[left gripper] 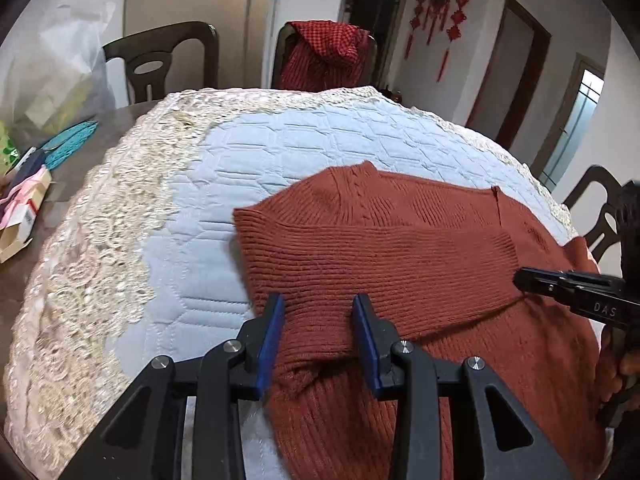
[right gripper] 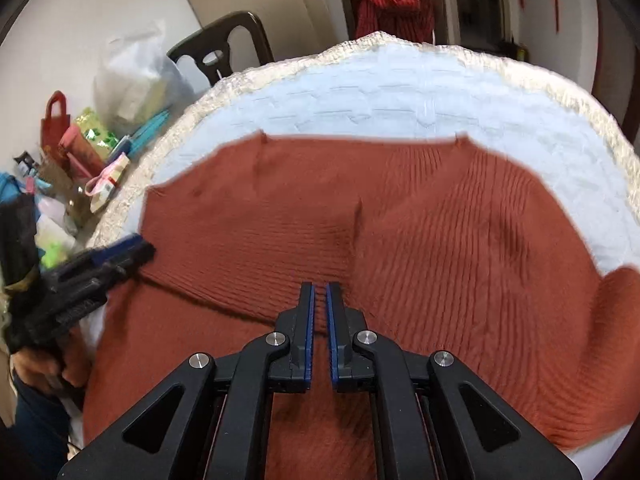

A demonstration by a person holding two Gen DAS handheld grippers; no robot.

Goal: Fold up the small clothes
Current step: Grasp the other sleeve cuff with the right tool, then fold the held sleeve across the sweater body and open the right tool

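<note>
A rust-red ribbed knit sweater [left gripper: 400, 256] lies flat on a light blue quilted mat [left gripper: 256, 168]; one sleeve is folded across its body. My left gripper [left gripper: 318, 308] is open, its blue-padded jaws straddling the folded sleeve's near edge. It also shows at the left of the right wrist view [right gripper: 120, 254]. My right gripper [right gripper: 319, 292] hovers over the sweater [right gripper: 440, 232] with its jaws almost together and a thin gap between them; nothing is visibly held. It appears at the right of the left wrist view [left gripper: 524, 280].
The mat has a cream lace border [left gripper: 100, 240] and covers a round dark table [left gripper: 80, 160]. Bags, boxes and packets [right gripper: 80, 148] crowd the table's left side. Dark wooden chairs [left gripper: 160, 60] stand behind; one carries a red checked garment [left gripper: 324, 56].
</note>
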